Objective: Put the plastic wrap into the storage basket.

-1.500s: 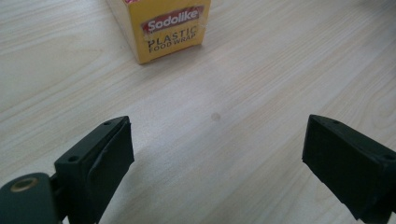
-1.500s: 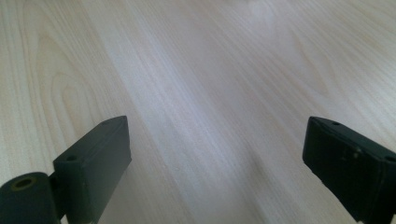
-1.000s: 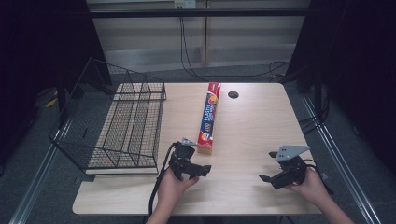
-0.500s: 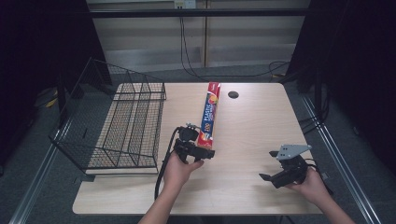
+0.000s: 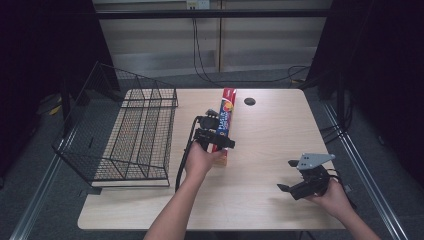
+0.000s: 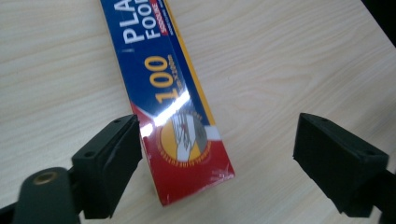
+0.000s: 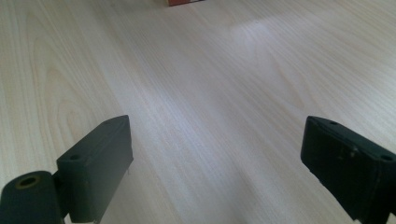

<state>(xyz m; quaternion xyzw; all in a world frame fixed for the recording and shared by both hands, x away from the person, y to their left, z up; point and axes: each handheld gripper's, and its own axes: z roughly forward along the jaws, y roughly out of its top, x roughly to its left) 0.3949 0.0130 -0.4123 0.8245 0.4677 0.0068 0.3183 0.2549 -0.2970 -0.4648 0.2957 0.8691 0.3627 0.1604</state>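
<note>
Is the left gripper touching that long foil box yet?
Apart. In the left gripper view the box lies between the open left gripper jaws, table showing beside the right one.

Left gripper (image 5: 216,136) moved over the box (image 5: 224,115), jaws closing.

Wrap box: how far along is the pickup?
Done: nothing moved yet; the box lies flat on the table, beside the wire rack. In hand: the left gripper hangs over the box's near end, its jaws just been closing, the box between them but the pads not pressing. The right gripper is open, away from the box. Left: grip, lift, probably into the rack.
</note>
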